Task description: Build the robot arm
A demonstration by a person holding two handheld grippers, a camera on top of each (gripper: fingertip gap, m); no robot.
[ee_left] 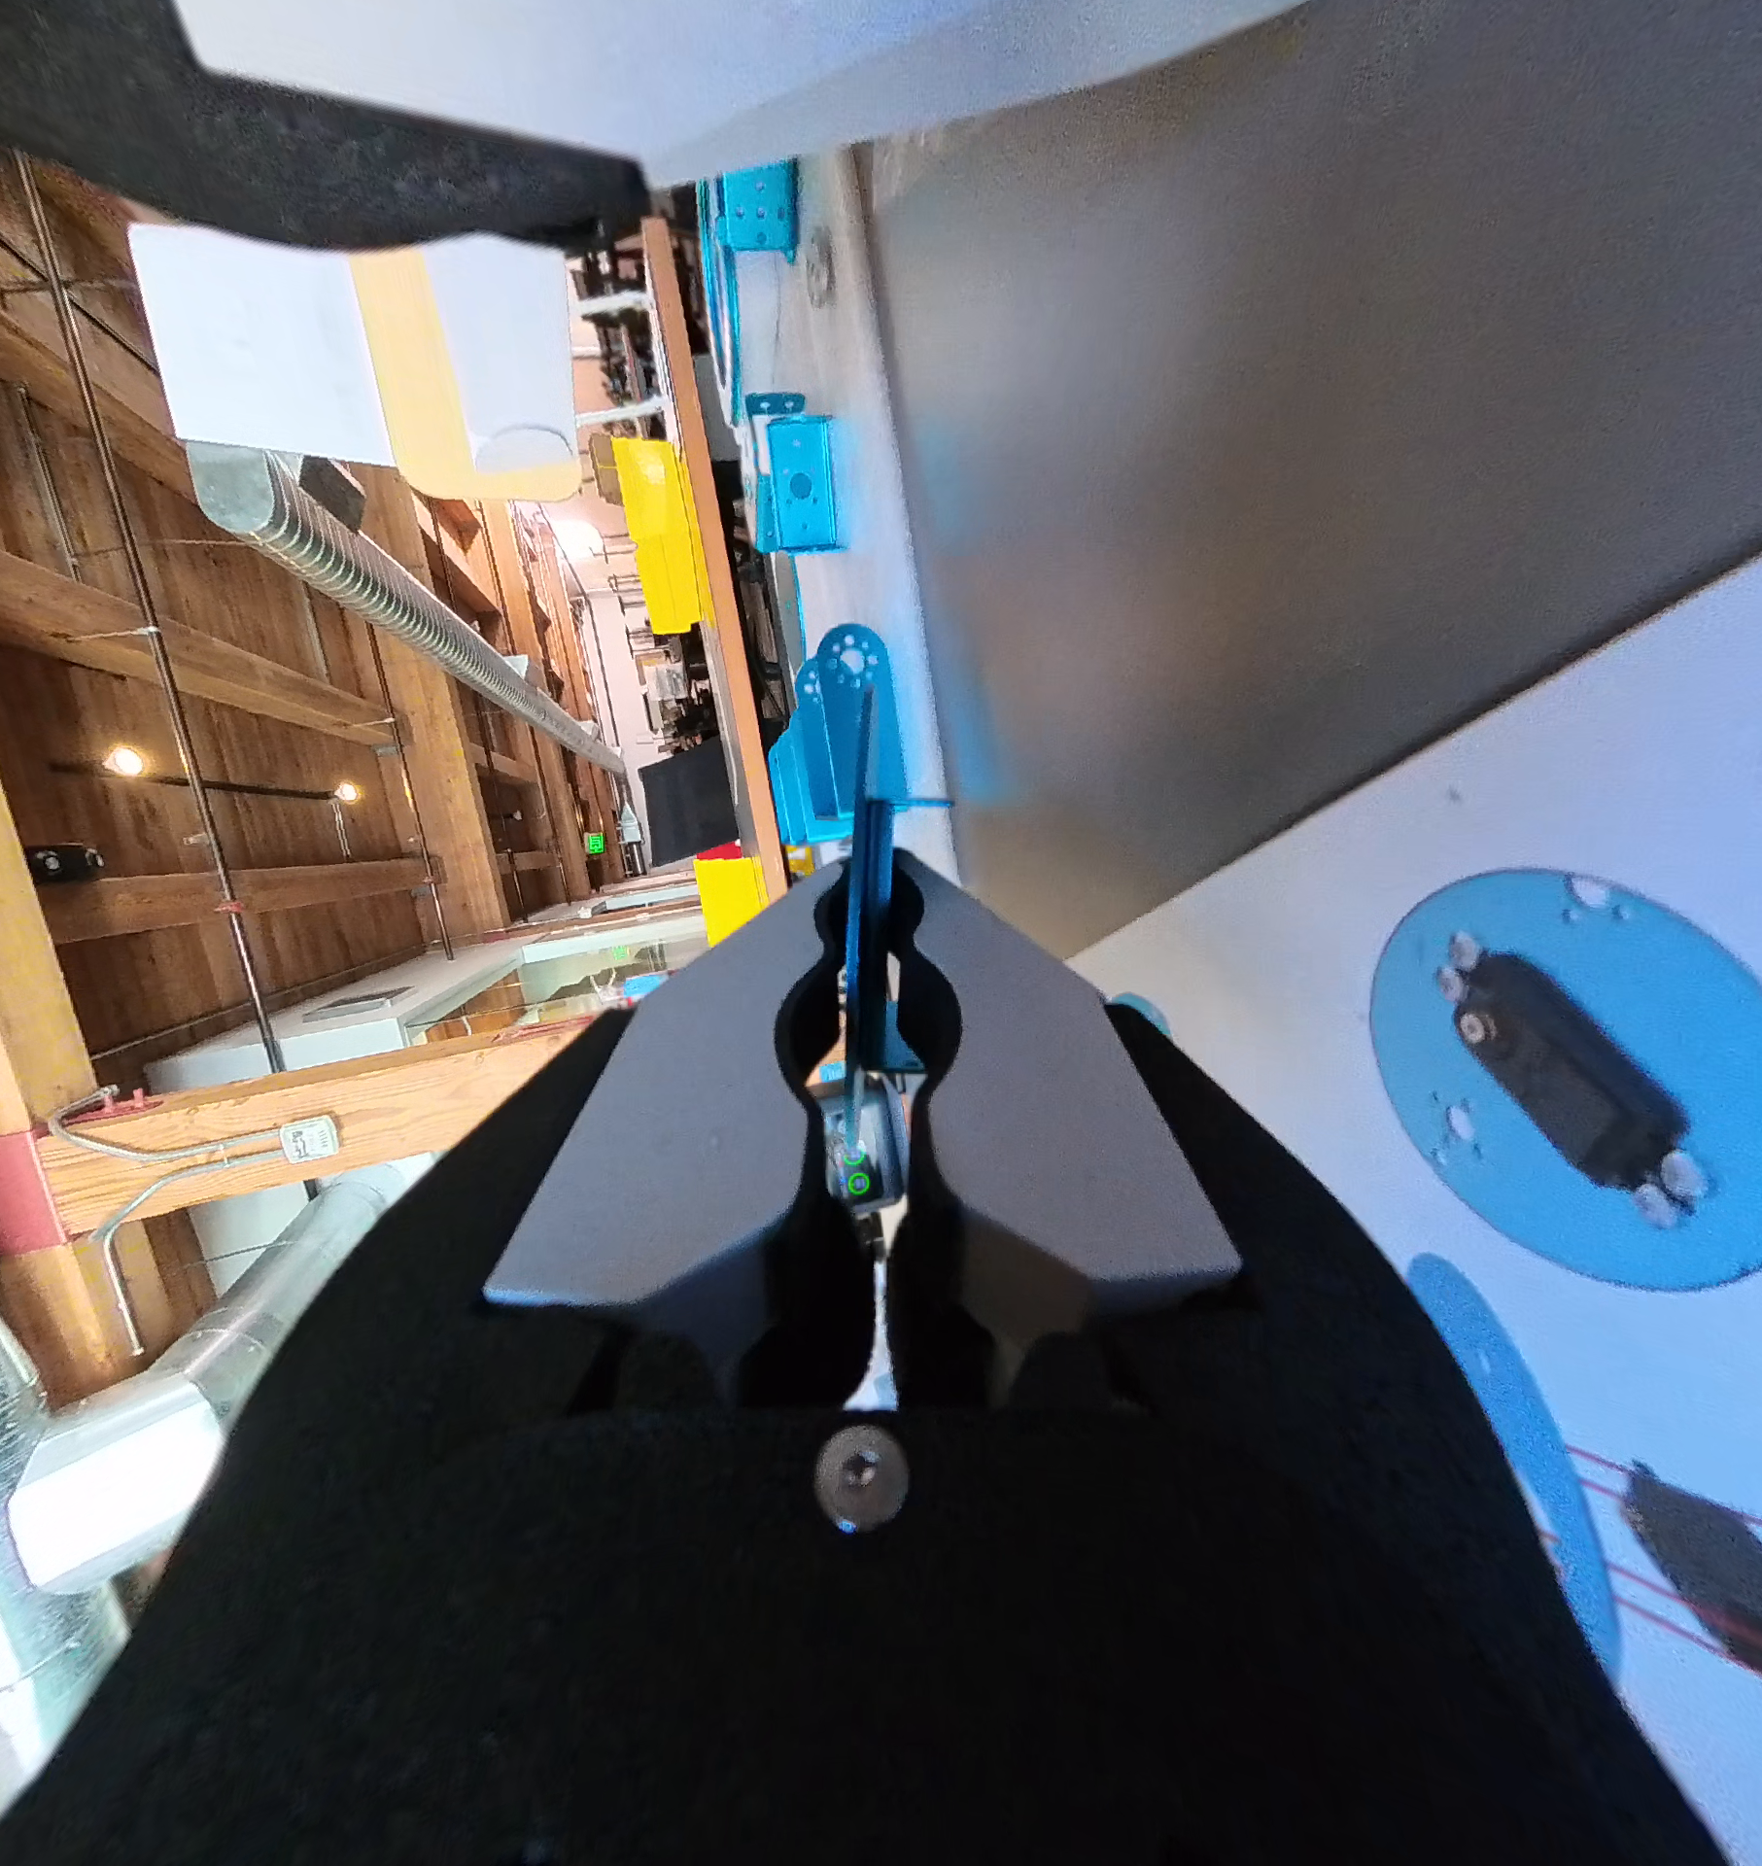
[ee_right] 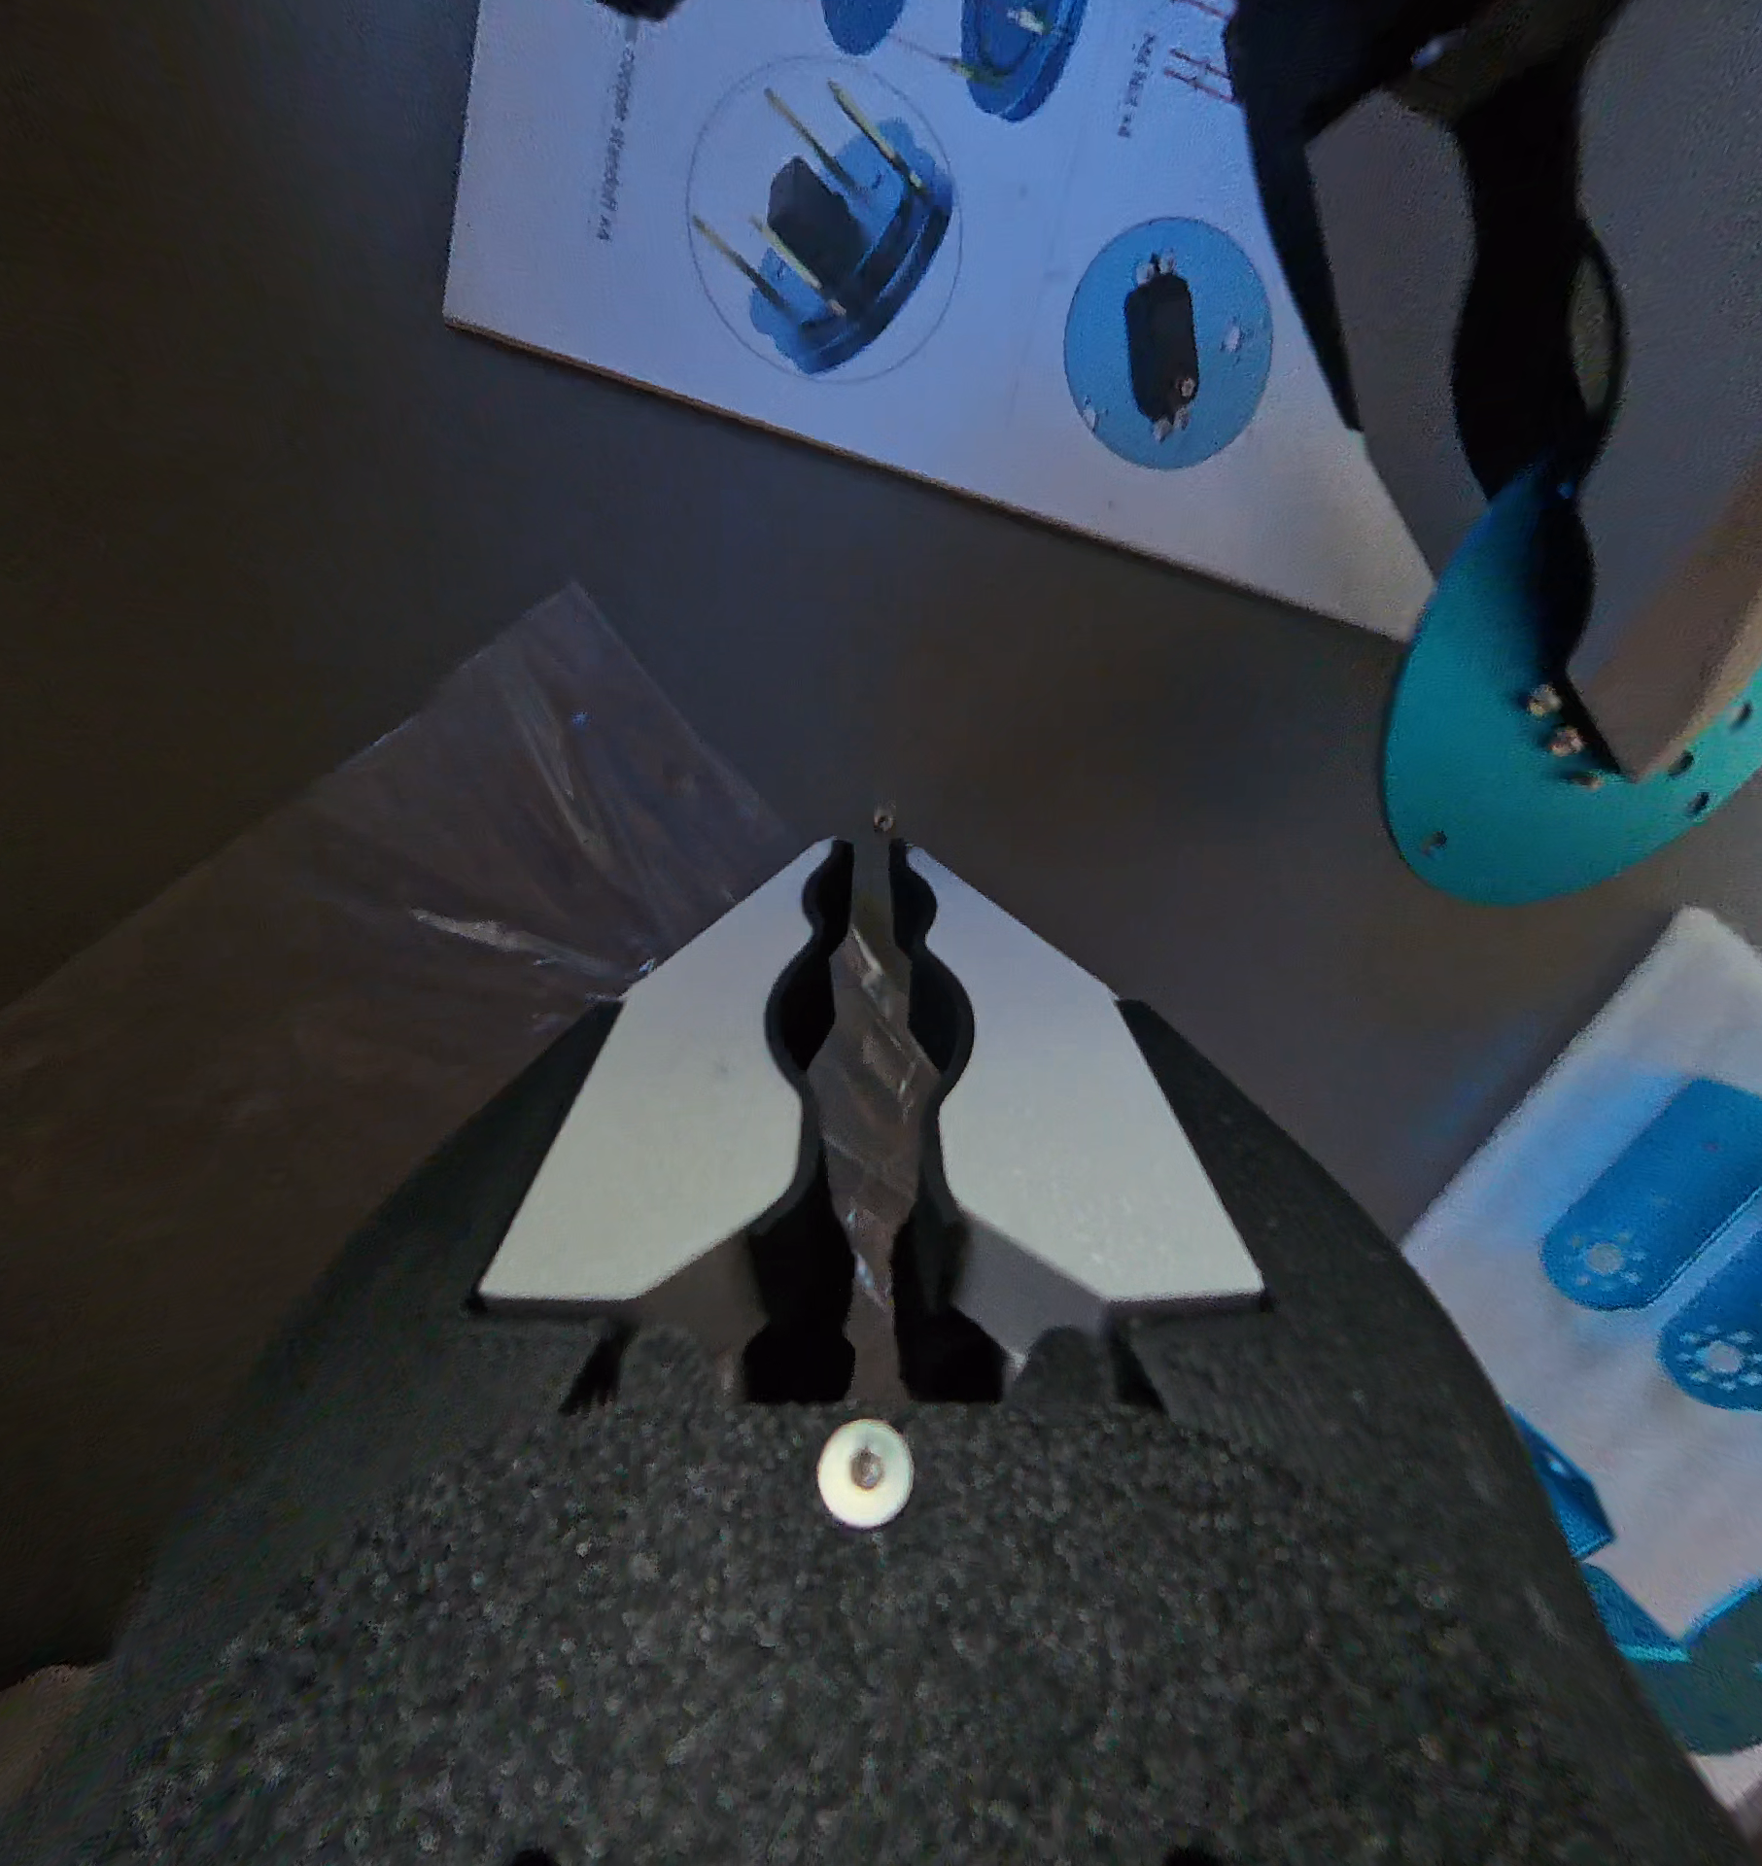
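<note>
My left gripper (ee_left: 871, 878) is shut on a thin blue round plate (ee_left: 868, 808), which I see edge-on between the jaws. In the right wrist view the same plate (ee_right: 1482, 747) is teal with small screws and holes. The left gripper (ee_right: 1583, 707) holds it there above the dark mat (ee_right: 250, 404) at the upper right. My right gripper (ee_right: 868, 843) is almost fully closed, with a tiny dark screw (ee_right: 885, 816) at its tips. It hangs over a clear plastic bag (ee_right: 513, 808) on the mat.
A printed instruction sheet (ee_right: 856, 252) with pictures of blue parts lies at the far side and also shows in the left wrist view (ee_left: 1462, 1010). Blue metal brackets (ee_right: 1664, 1262) lie on a white sheet at the right. More brackets (ee_left: 801, 485) and yellow bins (ee_left: 664, 535) stand beyond. The tips of one gripper are about 12 centimetres away from the tips of the other.
</note>
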